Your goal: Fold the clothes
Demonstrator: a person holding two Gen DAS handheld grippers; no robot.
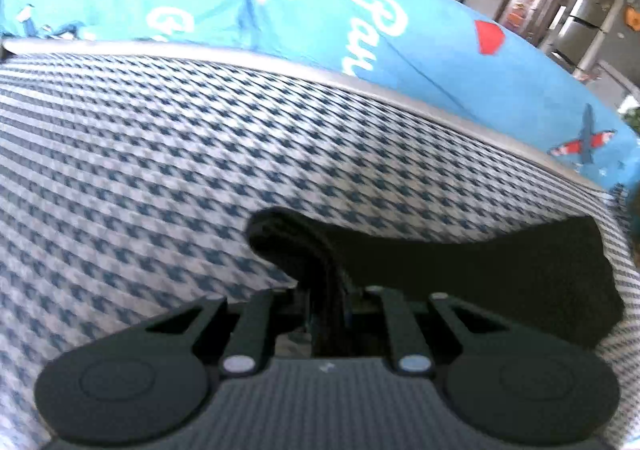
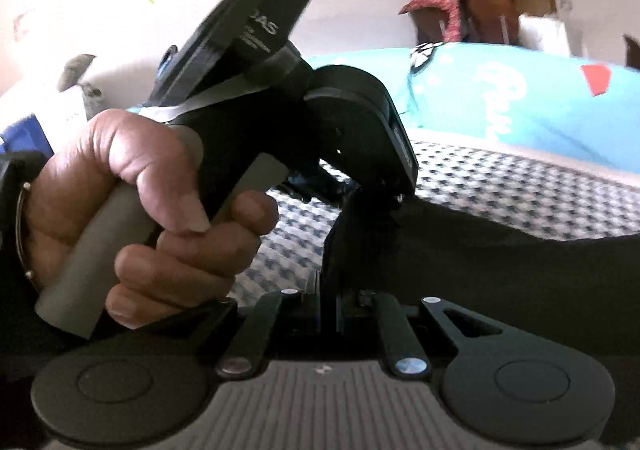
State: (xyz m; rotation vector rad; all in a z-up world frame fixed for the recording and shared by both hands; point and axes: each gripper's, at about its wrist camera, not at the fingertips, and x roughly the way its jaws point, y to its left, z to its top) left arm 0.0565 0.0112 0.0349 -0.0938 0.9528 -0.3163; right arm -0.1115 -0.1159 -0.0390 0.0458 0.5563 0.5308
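Gripping a bunched edge of the black garment (image 1: 460,262), the left hand-held gripper (image 1: 326,302) has its jaws drawn together on the dark cloth, which rises in a ridge just ahead of it and spreads off to the right over the checked cloth (image 1: 140,154). In the right wrist view the right hand-held gripper (image 2: 340,298) is likewise clamped on a raised fold of the same garment, and just beyond it the left hand (image 2: 132,210) holds the other tool's grey handle, so the two grippers work close together on one stretch of edge. The garment lies low and mostly flat to the right, on the checked cloth, with a blue printed sheet (image 1: 400,50) along the far side. Judging by this, a fold is in hand: an edge is lifted by both grippers, but how many folds the garment already carries cannot be told, since much of it is hidden or lost in shadow. No neat folded stack shows in either view.
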